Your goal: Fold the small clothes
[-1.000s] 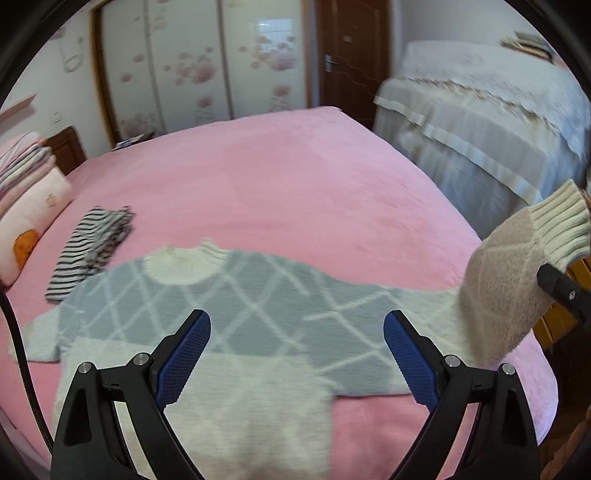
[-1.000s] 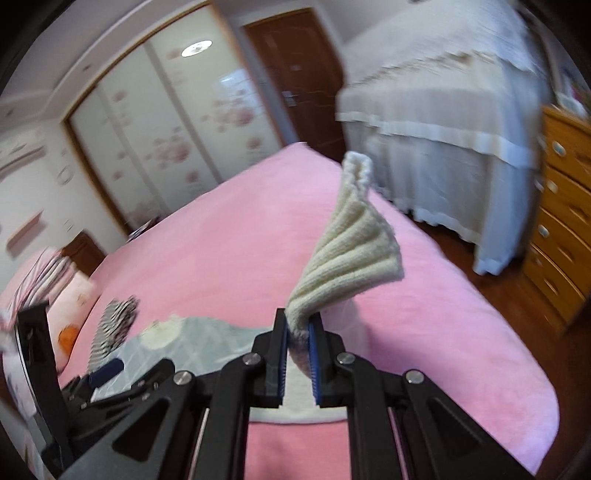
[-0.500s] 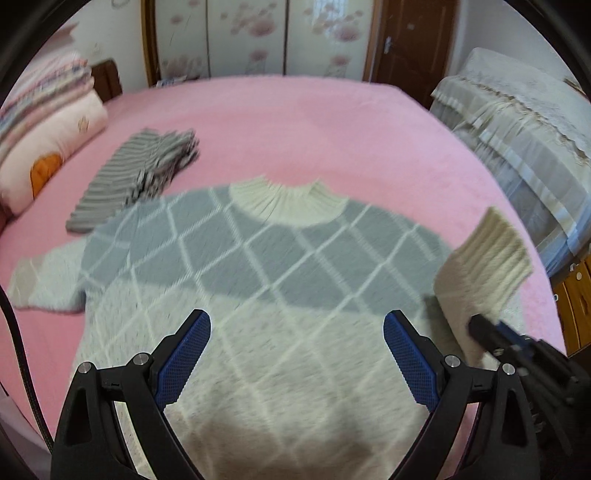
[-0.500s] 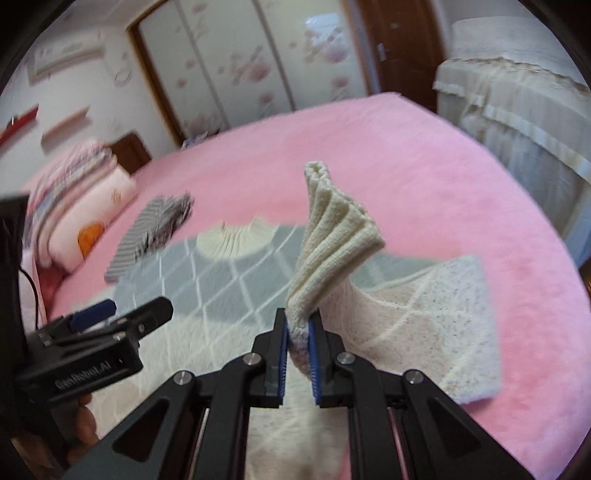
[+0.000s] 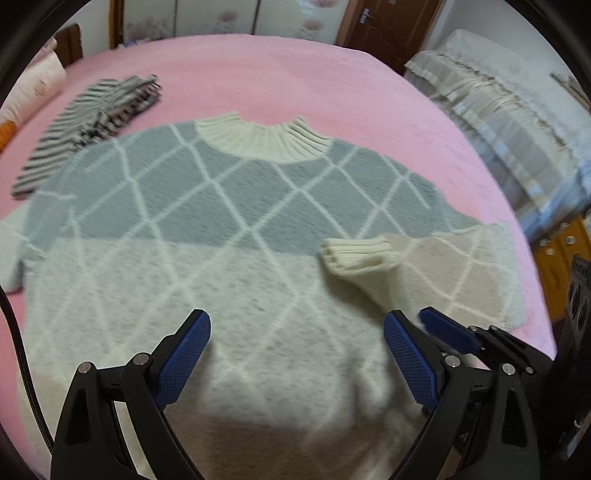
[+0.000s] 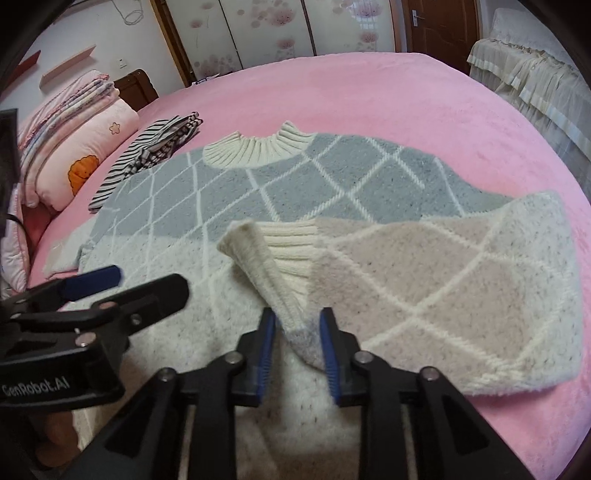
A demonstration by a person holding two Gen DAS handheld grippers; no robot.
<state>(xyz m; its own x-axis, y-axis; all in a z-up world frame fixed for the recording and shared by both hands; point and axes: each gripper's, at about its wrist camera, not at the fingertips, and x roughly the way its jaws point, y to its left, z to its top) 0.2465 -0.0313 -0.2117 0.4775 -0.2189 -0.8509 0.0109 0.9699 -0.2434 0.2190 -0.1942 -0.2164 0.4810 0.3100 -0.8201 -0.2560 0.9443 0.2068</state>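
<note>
— One sleeve (image 6: 424, 273) is lying folded across the sweater (image 5: 221, 236), which is spread flat on the pink bed (image 6: 406, 96); the right gripper (image 6: 297, 339) has just been opening its jaws, the cuff (image 6: 266, 273) sitting loosely between them.

— And the left gripper (image 5: 295, 350)?

— Hovering over the near hem, jaws spread and empty. Next it is probably needing the far-left sleeve (image 5: 14, 243) folded in.

A pink plush bed (image 6: 424, 96) fills the room before floral sliding wardrobe doors (image 6: 273, 29), with a dark wooden door (image 6: 439, 26), stacked pink pillows (image 6: 74, 147) and a cream-draped bed (image 5: 517, 122).
</note>
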